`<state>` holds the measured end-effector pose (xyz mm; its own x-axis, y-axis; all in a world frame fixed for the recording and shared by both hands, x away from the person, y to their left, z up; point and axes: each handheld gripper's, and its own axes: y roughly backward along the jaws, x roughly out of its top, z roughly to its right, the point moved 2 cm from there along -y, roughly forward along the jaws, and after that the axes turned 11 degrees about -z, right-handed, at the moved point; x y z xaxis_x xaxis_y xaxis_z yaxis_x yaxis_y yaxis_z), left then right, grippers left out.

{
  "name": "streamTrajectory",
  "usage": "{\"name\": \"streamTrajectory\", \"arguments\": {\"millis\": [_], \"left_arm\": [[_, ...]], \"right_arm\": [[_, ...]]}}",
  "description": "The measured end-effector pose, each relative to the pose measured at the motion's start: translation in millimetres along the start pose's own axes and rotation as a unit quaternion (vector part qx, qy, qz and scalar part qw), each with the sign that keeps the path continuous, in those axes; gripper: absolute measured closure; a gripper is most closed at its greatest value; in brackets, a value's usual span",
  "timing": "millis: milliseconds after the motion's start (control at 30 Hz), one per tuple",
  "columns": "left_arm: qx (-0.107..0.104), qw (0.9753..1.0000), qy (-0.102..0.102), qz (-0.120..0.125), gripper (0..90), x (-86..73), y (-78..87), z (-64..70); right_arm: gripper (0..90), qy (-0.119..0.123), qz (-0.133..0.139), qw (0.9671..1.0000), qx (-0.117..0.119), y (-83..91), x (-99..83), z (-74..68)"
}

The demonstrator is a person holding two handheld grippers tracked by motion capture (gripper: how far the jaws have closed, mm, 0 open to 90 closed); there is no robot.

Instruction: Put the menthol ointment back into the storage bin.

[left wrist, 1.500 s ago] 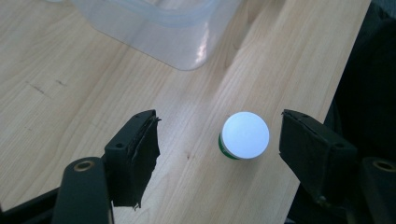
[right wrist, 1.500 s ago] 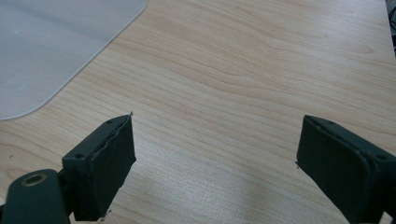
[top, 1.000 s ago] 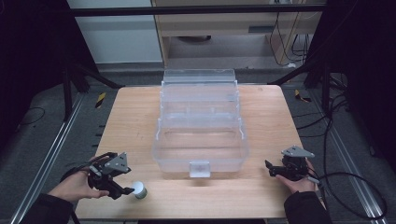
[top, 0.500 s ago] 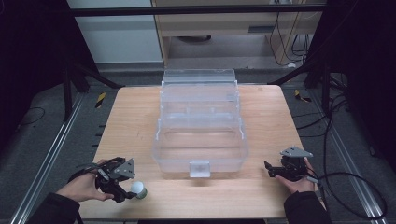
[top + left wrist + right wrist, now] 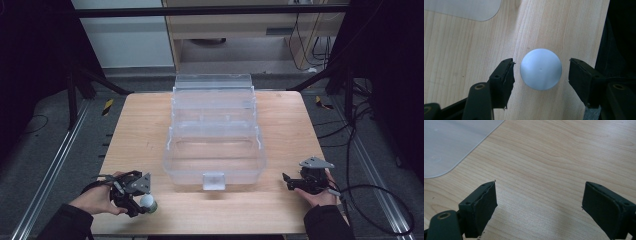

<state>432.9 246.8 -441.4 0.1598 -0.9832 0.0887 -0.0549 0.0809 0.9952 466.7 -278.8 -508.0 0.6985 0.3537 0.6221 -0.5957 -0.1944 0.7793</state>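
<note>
near the front edge of the desk (image 5: 150,125), the left gripper (image 5: 540,72) sits spread around a small pale ball (image 5: 541,68), a jaw either side, neither touching. the ball rests on the wood by the desk's front-left corner. over on the right, the right gripper (image 5: 539,202) is wide apart above bare wood, holding nothing. beyond both, a clear plastic box (image 5: 214,135) stands mid-desk.
</note>
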Motion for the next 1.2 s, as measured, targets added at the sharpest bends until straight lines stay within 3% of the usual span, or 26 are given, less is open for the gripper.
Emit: {"name": "streamTrajectory", "arguments": {"millis": [467, 800, 867, 1200], "left_arm": [[-0.007, 0.9995, -0.018, -0.026, 48.4, 5.6, -7.7, -3.1], [-0.006, 0.9994, -0.015, -0.031, 50.1, 9.0, -7.0, -3.1], [-0.013, 0.9996, -0.011, -0.023, 50.2, 8.8, -1.8, -4.1], [0.000, 1.0000, 0.008, 0.003, 50.3, 7.7, 30.5, -8.8]], "right_arm": [[13.1, 0.003, -0.002, 1.0000, 0.001, -0.4, -0.3, -0.7], [13.3, 0.006, -0.002, 1.0000, 0.003, -0.1, -0.5, -1.0], [13.4, 0.007, -0.003, 1.0000, 0.004, -0.4, -0.7, -1.7], [13.5, 0.006, -0.003, 1.0000, 0.006, -0.4, -0.8, -2.7]]}}
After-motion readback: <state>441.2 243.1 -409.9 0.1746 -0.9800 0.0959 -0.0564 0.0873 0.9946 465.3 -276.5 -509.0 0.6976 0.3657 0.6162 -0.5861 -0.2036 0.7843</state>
